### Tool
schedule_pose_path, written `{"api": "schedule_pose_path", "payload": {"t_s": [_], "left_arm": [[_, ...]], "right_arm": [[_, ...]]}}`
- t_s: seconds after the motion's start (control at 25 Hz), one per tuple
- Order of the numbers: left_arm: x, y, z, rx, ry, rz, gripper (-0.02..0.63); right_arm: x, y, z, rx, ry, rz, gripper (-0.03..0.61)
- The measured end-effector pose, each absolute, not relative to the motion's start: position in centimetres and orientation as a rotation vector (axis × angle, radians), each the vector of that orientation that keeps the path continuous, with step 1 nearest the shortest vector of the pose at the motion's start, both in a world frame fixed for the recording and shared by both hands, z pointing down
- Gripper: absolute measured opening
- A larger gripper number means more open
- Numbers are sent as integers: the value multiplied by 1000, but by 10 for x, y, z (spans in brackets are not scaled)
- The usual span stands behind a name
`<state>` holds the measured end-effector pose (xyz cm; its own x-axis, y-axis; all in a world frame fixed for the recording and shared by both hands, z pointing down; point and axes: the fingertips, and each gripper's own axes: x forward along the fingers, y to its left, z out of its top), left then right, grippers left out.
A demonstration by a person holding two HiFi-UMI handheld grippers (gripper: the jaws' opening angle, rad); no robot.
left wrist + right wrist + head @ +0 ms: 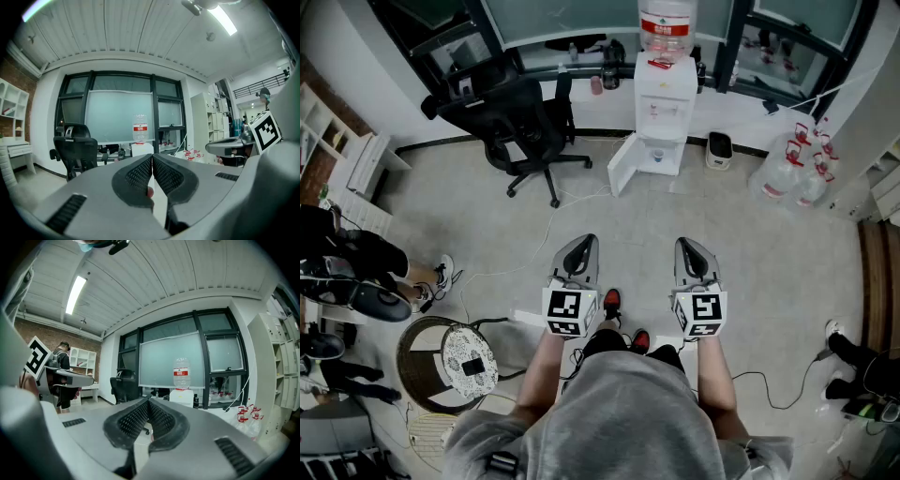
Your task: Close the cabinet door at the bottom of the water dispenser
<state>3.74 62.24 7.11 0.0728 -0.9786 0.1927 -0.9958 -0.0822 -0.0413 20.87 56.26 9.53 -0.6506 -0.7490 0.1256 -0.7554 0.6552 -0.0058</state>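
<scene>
Jaws pressed together on my left gripper [585, 241] and right gripper [687, 243]; the open cabinet door [622, 166] at twelve o'clock wants a square push, I'd judge.

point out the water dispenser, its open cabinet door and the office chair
water dispenser [667, 94], head view, white front panel
cabinet door [628, 167], head view, middle of the open panel
office chair [508, 112], head view, black backrest

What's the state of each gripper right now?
Left gripper: closed, holding nothing.
Right gripper: closed, holding nothing.
</scene>
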Motion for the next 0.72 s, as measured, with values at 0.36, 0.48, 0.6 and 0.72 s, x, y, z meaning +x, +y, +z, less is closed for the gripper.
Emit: {"api": "schedule_pose_path", "payload": {"t_s": [0.36,0.48,0.6,0.72], "left_arm": [[36,617,72,2217,-2096,278,25],[34,608,72,2221,-2097,278,25],[31,592,72,2235,-2092,279,25],[21,569,71,2250,-2092,272,25]], "right_arm": [[211,555,98,1242,-2764,75,18],[210,546,96,1248,-2779,95,18],[206,533,95,1252,-2782,84,18],[197,517,98,1256,-2769,58,18]]}}
